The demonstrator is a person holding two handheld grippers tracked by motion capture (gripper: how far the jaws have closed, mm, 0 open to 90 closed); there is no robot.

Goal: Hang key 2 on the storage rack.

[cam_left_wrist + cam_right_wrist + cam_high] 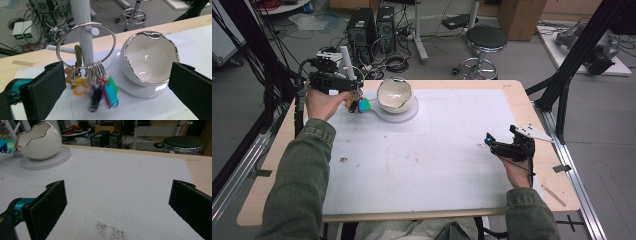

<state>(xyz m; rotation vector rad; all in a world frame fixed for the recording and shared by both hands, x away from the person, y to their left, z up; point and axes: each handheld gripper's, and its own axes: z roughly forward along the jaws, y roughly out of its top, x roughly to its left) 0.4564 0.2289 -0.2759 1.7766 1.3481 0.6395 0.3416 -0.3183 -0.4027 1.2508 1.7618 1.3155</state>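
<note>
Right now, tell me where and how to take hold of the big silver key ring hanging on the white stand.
Grip the big silver key ring on its bare side arc, coming from the front with the left tool: the ring hangs upright from a peg, and the coloured tags crowd its bottom.

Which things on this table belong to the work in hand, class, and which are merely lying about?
Belongs to the work:
- key ring, hanging on a peg of the white stand
- coloured tags dangling from it
- left gripper, jaws open either side of the ring

Lying about:
- white egg-shaped bowl on its round base
- right gripper, open over bare mat
- stool on the floor
</note>
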